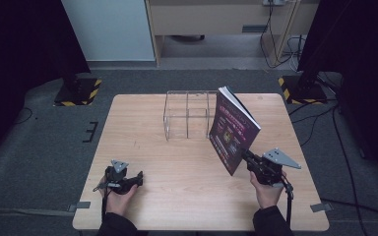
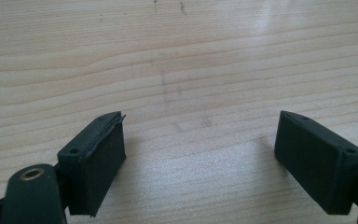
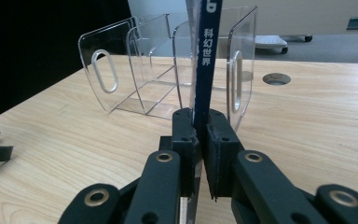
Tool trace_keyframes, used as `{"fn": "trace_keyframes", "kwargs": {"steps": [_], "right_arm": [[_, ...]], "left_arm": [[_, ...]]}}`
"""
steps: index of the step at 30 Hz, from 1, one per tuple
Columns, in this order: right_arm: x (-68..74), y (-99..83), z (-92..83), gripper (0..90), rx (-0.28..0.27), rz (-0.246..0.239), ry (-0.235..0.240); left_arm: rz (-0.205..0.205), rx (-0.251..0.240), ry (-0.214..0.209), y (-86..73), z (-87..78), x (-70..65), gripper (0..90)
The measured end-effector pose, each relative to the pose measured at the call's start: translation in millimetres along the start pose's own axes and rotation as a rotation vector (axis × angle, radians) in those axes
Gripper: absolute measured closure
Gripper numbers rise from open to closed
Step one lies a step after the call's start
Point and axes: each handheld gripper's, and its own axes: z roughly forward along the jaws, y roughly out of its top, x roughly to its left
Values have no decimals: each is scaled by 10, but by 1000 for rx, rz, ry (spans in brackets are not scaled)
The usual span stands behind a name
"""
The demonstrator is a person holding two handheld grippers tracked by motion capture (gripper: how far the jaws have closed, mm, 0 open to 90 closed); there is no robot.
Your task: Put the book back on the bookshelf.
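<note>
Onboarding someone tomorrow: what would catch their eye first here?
The dark magazine, held up off the table at right, the right gripper shut on its lower edge. Behind it stands a clear acrylic file rack. At left, the left gripper rests on the wood, fingers open.
</note>
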Motion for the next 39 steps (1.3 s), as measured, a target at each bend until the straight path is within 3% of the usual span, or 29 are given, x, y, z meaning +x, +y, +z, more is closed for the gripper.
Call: {"fn": "trace_keyframes", "kwargs": {"steps": [5,11,15,20,26,39], "right_arm": [[31,61,-24,792,-10,-3,17],[19,351,-35,738,-57,3,24],[2,471,17,751,-41,8,6],[-8,494,59,828,-31,45,-23],[22,493,55,840,-33,48,-61],[136,656,95,842,-78,12,-76]], "left_arm": [[0,0,0,0,0,0,152],[0,0,0,0,0,0,151],[0,0,0,0,0,0,151],[0,0,0,0,0,0,151],[0,0,0,0,0,0,151],[0,0,-1,0,0,1,151]]}}
